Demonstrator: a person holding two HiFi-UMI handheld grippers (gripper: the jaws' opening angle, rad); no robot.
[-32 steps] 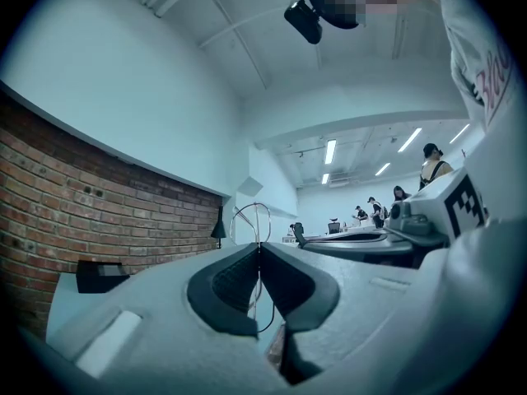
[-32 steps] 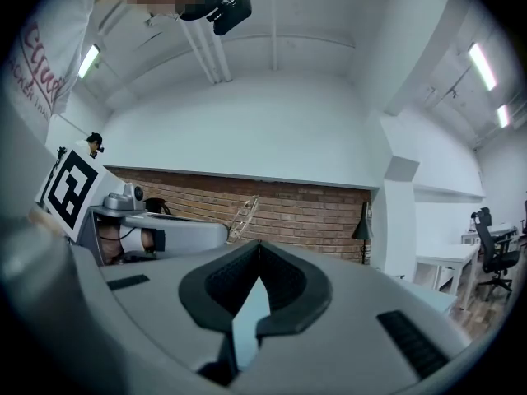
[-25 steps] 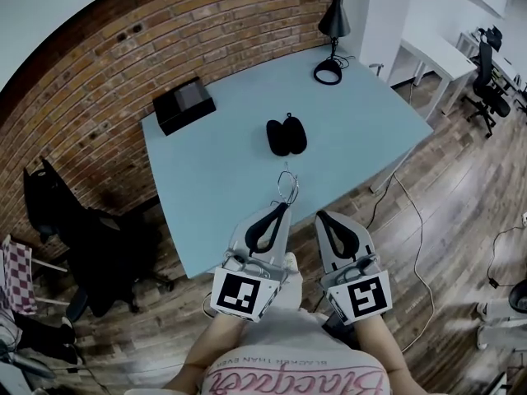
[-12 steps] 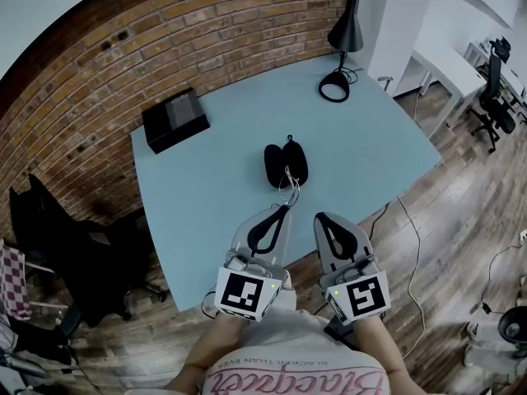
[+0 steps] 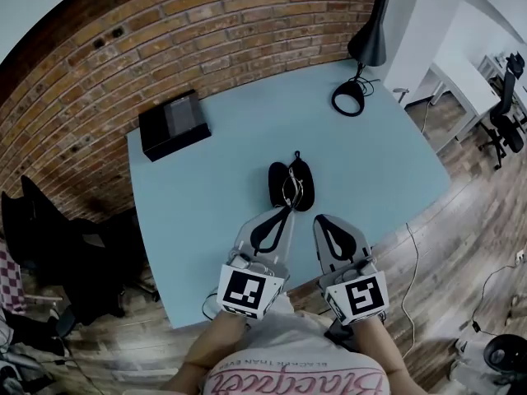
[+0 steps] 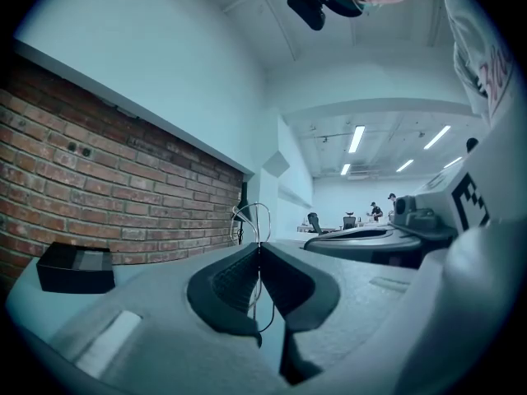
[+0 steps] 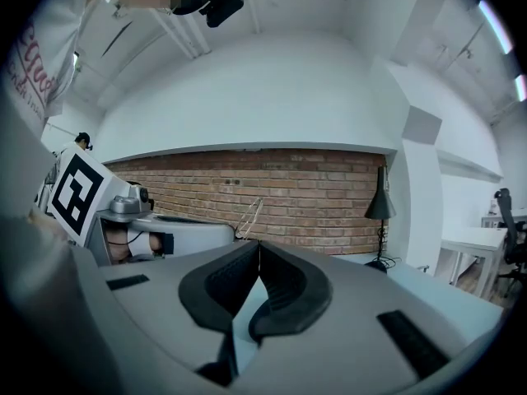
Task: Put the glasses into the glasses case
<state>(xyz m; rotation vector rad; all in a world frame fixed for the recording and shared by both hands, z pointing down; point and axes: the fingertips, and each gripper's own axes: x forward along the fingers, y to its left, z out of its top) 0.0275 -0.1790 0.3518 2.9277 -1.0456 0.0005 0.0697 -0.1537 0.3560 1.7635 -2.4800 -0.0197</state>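
Brick wall [image 5: 165, 39] at the back, pale blue tabletop [image 5: 214, 179] in front of it, wood floor [image 5: 461, 245] to the right. Black box [image 5: 173, 123] on the far left corner of the tabletop, black lamp [image 5: 366, 56] on the far right corner. Glasses case [image 5: 278, 178] lies open near the middle, black, both halves showing. Left tool [image 5: 286, 210] has its jaws pinched together on the thin wire glasses [image 5: 290, 189], gripping the frame low down. The glasses stick up past the jaw tips and sit over the open case in the head view; contact with the case unclear. Right tool [image 5: 318, 219] is just beside the left one, jaws together, nothing between them.
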